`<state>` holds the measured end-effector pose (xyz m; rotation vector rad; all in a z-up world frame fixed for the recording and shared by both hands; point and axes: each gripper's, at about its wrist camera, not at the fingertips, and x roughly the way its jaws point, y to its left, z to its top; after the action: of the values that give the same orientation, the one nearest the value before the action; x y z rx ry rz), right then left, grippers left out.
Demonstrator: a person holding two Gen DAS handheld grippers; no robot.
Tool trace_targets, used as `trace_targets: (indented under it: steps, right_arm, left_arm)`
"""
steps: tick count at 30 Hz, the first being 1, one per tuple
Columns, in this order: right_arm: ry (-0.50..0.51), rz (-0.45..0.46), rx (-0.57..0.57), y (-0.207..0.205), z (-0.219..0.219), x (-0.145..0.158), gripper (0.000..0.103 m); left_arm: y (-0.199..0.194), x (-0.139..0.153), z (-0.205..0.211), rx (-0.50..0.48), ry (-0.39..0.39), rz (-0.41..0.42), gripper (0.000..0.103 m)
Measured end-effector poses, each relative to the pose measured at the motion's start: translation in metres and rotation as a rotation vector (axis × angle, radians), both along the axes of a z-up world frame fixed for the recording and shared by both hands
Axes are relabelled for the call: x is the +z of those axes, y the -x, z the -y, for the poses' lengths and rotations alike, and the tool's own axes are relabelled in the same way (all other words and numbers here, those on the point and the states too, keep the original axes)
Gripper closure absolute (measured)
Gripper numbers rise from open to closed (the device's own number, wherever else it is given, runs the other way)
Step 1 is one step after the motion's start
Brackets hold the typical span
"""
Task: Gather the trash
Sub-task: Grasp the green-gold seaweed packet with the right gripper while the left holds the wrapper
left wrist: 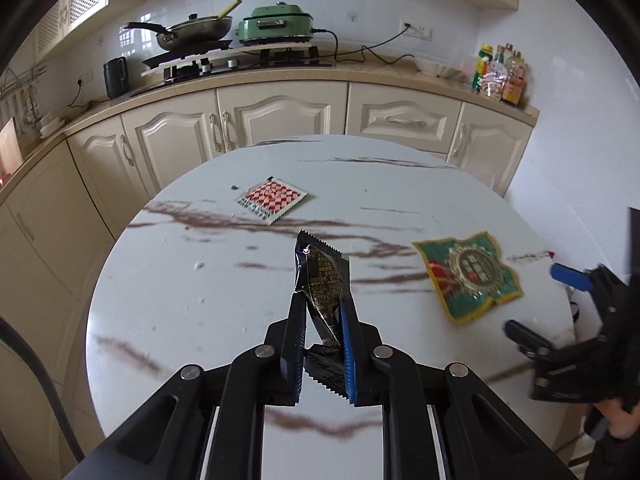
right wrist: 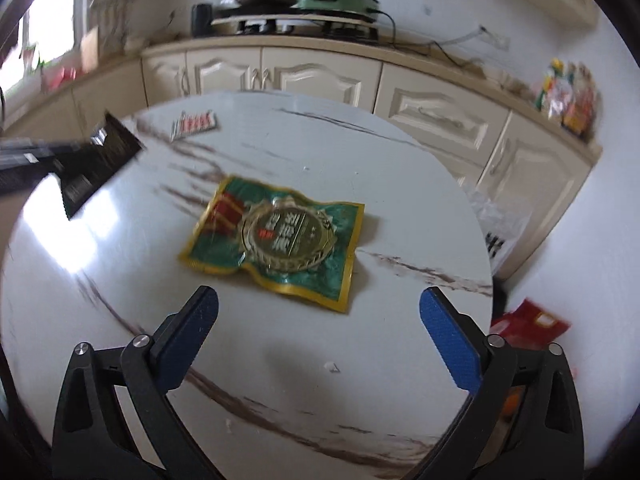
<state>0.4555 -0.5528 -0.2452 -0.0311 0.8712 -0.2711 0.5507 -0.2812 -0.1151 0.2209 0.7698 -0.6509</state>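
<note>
The left gripper [left wrist: 322, 312] is clenched on a black foil wrapper [left wrist: 322, 280], which stands upright between its two fingers and rises above their tips, lifted clear of the round white marble-patterned table [left wrist: 180, 300]. The wrapper's lower serrated edge sticks out below the pads, toward the camera. In the right wrist view the same black wrapper [right wrist: 100, 160] shows at the left edge, held over the table rim.

The right gripper [right wrist: 319, 308] hangs with its jaws spread wide and nothing between them. A green and gold snack wrapper [right wrist: 276, 240] lies flat on the table just ahead of its fingertips, roughly centred between them and not touched by either finger. In the left wrist view this green wrapper [left wrist: 470, 276] lies to the right of the held black one, and the right gripper [left wrist: 536, 304] reaches in from the right edge, near it.

A red-and-white checkered packet [left wrist: 273, 200] lies farther back on the table, well apart from both grippers.

Counted: three wrappers on or over the table, one black, one green, one checkered. A red bag [right wrist: 532, 324] lies on the floor beyond the table's right edge.
</note>
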Motion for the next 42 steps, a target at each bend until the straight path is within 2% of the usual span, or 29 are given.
trace_targets:
  steps: [1, 3, 8, 12, 13, 15, 16, 19, 26, 31, 39, 42]
  right_arm:
    - [0.026, -0.021, 0.006, -0.003, -0.003, -0.003, 0.005]
    - [0.056, -0.040, 0.023, -0.008, -0.005, -0.007, 0.017]
    - [0.100, -0.044, 0.072, -0.026, -0.009, -0.008, 0.024]
    - [0.119, -0.060, 0.125, -0.040, -0.013, -0.010, 0.051]
    - [0.124, -0.064, 0.136, -0.043, -0.014, -0.010, 0.062]
    - [0.124, -0.081, 0.160, -0.048, -0.017, -0.013, 0.092]
    - [0.124, -0.087, 0.175, -0.049, -0.019, -0.014, 0.099]
    - [0.160, -0.091, 0.205, -0.051, -0.027, -0.018, 0.101]
    - [0.001, -0.007, 0.210, -0.042, -0.012, -0.004, 0.102]
    - [-0.048, 0.017, 0.217, -0.040, -0.011, 0.010, 0.102]
    - [-0.076, 0.093, 0.256, -0.041, -0.040, 0.036, 0.102]
    - [-0.088, 0.092, 0.278, -0.046, -0.055, 0.043, 0.102]
  left_arm:
    - [0.006, 0.004, -0.007, -0.005, -0.001, -0.001, 0.091]
    - [0.019, 0.009, -0.015, -0.002, 0.004, -0.004, 0.091]
    - [0.039, 0.018, -0.027, -0.007, 0.015, -0.013, 0.091]
    - [0.044, 0.021, -0.032, -0.002, 0.015, -0.023, 0.091]
    - [0.046, 0.022, -0.032, -0.004, 0.016, -0.028, 0.091]
    - [0.047, 0.022, -0.033, -0.005, 0.016, -0.037, 0.091]
    - [0.047, 0.023, -0.033, -0.004, 0.015, -0.041, 0.091]
    - [0.047, 0.024, -0.035, 0.000, 0.020, -0.051, 0.091]
    - [0.048, 0.029, -0.035, -0.001, 0.038, -0.065, 0.091]
    - [0.052, 0.032, -0.037, -0.001, 0.059, -0.068, 0.091]
    - [0.061, 0.043, -0.054, 0.006, 0.095, -0.053, 0.091]
    - [0.063, 0.047, -0.068, 0.020, 0.105, -0.049, 0.091]
